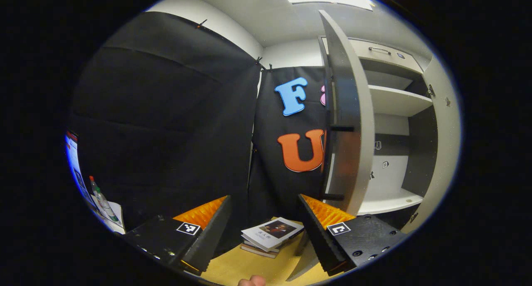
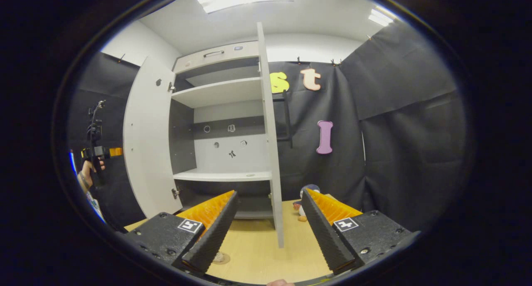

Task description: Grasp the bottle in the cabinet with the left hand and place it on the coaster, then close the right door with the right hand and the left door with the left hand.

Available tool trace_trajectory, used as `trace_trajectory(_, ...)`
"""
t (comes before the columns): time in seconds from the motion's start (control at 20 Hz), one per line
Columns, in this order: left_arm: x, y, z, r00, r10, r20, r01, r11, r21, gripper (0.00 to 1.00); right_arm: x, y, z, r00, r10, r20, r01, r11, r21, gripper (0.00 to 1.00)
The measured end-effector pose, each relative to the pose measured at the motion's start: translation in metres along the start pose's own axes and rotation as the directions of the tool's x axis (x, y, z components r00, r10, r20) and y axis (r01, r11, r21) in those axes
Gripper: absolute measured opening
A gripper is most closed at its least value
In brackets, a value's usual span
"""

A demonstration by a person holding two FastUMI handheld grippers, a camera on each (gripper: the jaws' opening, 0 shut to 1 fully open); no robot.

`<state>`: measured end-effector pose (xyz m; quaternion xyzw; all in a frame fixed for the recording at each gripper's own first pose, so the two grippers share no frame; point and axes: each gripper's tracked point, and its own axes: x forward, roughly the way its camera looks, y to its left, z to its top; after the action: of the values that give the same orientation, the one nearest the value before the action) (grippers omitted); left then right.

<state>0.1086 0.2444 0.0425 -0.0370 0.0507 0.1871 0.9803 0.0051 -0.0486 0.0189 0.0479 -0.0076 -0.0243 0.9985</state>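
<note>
The grey cabinet (image 2: 224, 92) stands with both doors swung out and its shelves (image 2: 222, 176) bare. Its right door (image 2: 270, 132) is edge-on to my right gripper (image 2: 270, 192), which is open and a short way in front of the door's edge. A small round coaster (image 2: 220, 258) lies on the table, half hidden by one finger. My left gripper (image 1: 264, 198) is open and holds nothing, to the left of the left door (image 1: 347, 124). A hand holds the left gripper (image 2: 106, 152) beside that door (image 2: 147, 140). A clear bottle (image 1: 102, 198) stands at the far left edge.
A stack of books (image 1: 272, 232) lies on the wooden table (image 1: 237, 267) ahead of the left gripper. A plush toy (image 2: 306, 193) sits on the table behind the right door. The right door carries a black bar handle (image 2: 286, 119).
</note>
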Motion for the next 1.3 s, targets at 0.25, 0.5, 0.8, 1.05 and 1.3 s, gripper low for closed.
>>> trace_trajectory(0.25, 0.017, 0.006, -0.006, 1.000, 0.005, -0.007, -0.005, 1.000, -0.013, 0.94, 0.000, -0.006, -0.002, 0.999, -0.032, -0.003, 0.032, 0.999, -0.009, 1.00)
trace_trajectory(0.5, 0.012, -0.006, -0.006, 0.999, -0.040, -0.006, 0.040, 0.999, 0.023, 0.93, 0.006, -0.004, 0.003, 0.999, -0.036, 0.010, 0.036, 0.999, -0.008, 1.00)
trace_trajectory(0.8, -0.002, -0.067, -0.007, 0.985, -0.174, -0.009, 0.174, 0.985, 0.022, 0.93, 0.009, -0.006, 0.008, 0.999, -0.031, 0.026, 0.032, 0.999, -0.027, 1.00)
trace_trajectory(1.05, -0.006, -0.140, -0.013, 0.957, -0.289, -0.001, 0.289, 0.957, -0.015, 0.99, 0.000, -0.018, 0.017, 0.997, -0.056, 0.045, 0.058, 0.998, -0.033, 1.00)
trace_trajectory(1.3, 0.006, -0.180, -0.023, 0.948, -0.317, 0.032, 0.317, 0.948, 0.004, 0.91, -0.009, -0.026, 0.020, 0.997, -0.057, 0.060, 0.060, 0.997, -0.043, 0.97)
